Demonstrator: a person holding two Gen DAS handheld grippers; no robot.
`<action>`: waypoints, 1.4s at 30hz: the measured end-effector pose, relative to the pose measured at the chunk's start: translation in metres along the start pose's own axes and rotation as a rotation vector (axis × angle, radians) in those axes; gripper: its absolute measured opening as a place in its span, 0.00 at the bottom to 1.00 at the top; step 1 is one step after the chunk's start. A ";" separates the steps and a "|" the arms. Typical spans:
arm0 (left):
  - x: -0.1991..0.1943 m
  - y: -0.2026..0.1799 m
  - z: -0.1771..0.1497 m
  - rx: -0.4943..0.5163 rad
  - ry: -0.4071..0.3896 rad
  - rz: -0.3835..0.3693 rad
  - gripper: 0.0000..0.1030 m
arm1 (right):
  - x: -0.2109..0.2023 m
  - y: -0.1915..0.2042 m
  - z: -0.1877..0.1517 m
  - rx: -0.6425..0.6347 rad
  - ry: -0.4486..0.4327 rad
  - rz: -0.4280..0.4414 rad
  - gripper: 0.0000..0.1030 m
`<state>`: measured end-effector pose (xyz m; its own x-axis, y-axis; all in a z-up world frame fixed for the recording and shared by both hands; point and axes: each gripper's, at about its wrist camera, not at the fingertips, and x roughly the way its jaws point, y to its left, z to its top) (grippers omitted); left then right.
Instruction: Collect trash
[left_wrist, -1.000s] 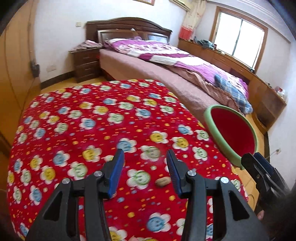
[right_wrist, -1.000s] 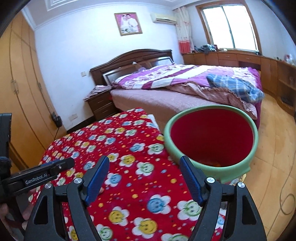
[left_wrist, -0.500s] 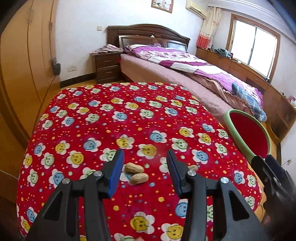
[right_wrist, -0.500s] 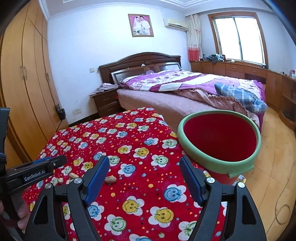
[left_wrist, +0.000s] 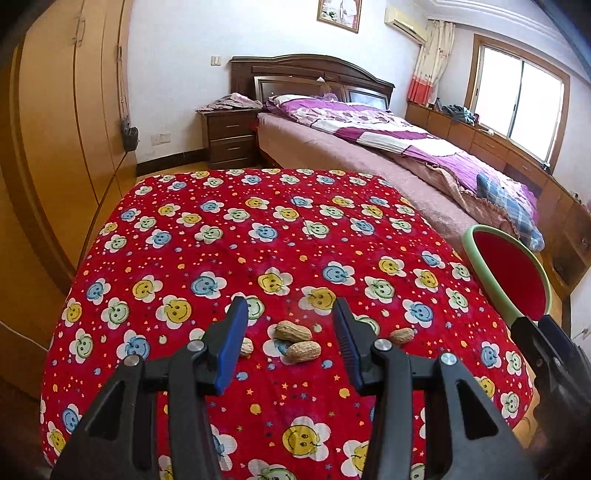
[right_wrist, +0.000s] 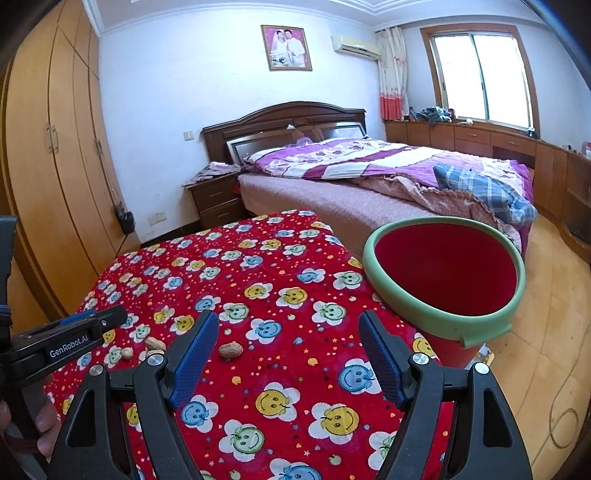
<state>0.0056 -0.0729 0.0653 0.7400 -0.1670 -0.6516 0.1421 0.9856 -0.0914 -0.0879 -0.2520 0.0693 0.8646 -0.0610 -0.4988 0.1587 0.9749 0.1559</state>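
Observation:
Several peanut shells lie on the red flower-print tablecloth (left_wrist: 258, 229). In the left wrist view two shells (left_wrist: 293, 331) (left_wrist: 303, 350) lie between the fingers of my open, empty left gripper (left_wrist: 290, 343), a small one (left_wrist: 245, 347) by its left finger and another (left_wrist: 402, 335) to the right. In the right wrist view one shell (right_wrist: 230, 349) lies just ahead of my open, empty right gripper (right_wrist: 288, 354), with more shells (right_wrist: 155, 344) near the left gripper (right_wrist: 74, 332). A red bin with a green rim (right_wrist: 443, 273) stands at the table's right edge.
A bed (right_wrist: 369, 177) with purple bedding stands behind the table, a nightstand (right_wrist: 216, 199) beside it. A wooden wardrobe (right_wrist: 55, 166) lines the left wall. Low cabinets (right_wrist: 498, 144) run under the window. A cable (right_wrist: 561, 417) lies on the wooden floor at the right.
Both grippers have drawn back and up from the table. More peanut shells have come into view between the left gripper's fingers. The bin looks farther away. Both grippers stay open.

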 end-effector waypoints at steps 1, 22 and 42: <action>0.000 0.000 0.000 -0.001 -0.001 0.000 0.46 | 0.000 0.000 0.000 0.001 0.000 0.000 0.76; -0.001 0.000 0.000 0.000 -0.004 0.003 0.46 | 0.000 -0.003 0.000 0.016 0.009 0.004 0.76; -0.002 0.000 0.001 0.001 -0.004 0.003 0.46 | 0.000 -0.003 0.000 0.016 0.009 0.004 0.76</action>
<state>0.0047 -0.0723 0.0674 0.7429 -0.1638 -0.6491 0.1400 0.9862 -0.0887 -0.0889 -0.2547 0.0688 0.8608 -0.0545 -0.5059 0.1627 0.9715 0.1721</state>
